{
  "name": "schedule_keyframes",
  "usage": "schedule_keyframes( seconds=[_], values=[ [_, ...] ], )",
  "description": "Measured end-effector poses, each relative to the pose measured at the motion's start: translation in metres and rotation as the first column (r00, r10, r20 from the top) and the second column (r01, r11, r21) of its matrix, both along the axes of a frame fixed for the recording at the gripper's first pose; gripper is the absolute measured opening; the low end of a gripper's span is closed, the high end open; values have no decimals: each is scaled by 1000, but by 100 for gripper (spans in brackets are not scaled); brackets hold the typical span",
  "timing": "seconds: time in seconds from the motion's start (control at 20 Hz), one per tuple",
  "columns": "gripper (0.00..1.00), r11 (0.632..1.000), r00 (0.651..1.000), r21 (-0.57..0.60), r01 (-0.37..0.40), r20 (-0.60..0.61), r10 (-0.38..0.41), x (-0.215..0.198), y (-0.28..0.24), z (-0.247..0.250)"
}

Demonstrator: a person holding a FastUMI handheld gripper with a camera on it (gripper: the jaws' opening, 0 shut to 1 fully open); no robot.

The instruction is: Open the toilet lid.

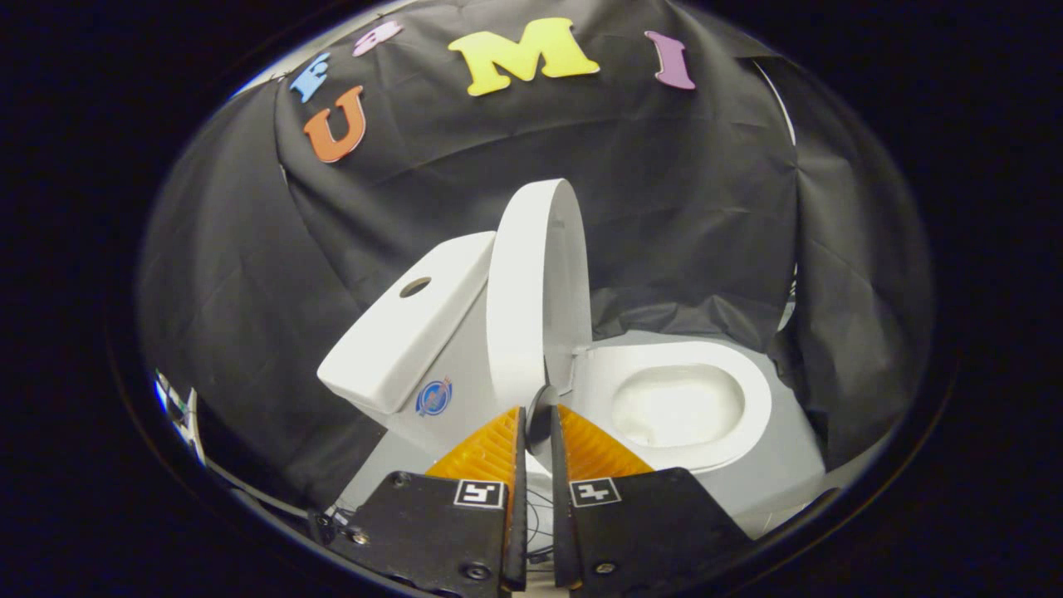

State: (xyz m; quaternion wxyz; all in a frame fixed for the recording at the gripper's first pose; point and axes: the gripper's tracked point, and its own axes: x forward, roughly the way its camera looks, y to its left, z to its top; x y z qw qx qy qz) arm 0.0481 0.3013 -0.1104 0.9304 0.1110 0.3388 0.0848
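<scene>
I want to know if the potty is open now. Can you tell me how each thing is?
toilet lid: raised, standing about upright by the tank
toilet seat: down on the bowl
toilet bowl: uncovered, looks empty
tank: cover on, round hole in its top
tongs: fingers nearly together at the lid's lower edge; grip on it unclear

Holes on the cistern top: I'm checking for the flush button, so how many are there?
1: a single oval hole in the cistern lid, beside the raised toilet lid, whose edge sits between the nearly closed gripper fingers.
</scene>
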Motion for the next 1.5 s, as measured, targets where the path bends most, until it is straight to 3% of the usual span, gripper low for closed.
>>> schedule_keyframes(
  seconds=[0.85, 1.3, 1.45, 1.5],
  values=[
    [19, 981, 990, -139, -135, 16, 139, 8, 88, -6],
    [20, 967, 984, -197, -165, 38, 175, 9, 89, -3],
    [22, 968, 974, -138, -209, 60, 218, 4, 88, 6],
    [32, 970, 972, -123, -211, 81, 222, 2, 82, 15]
  ],
)
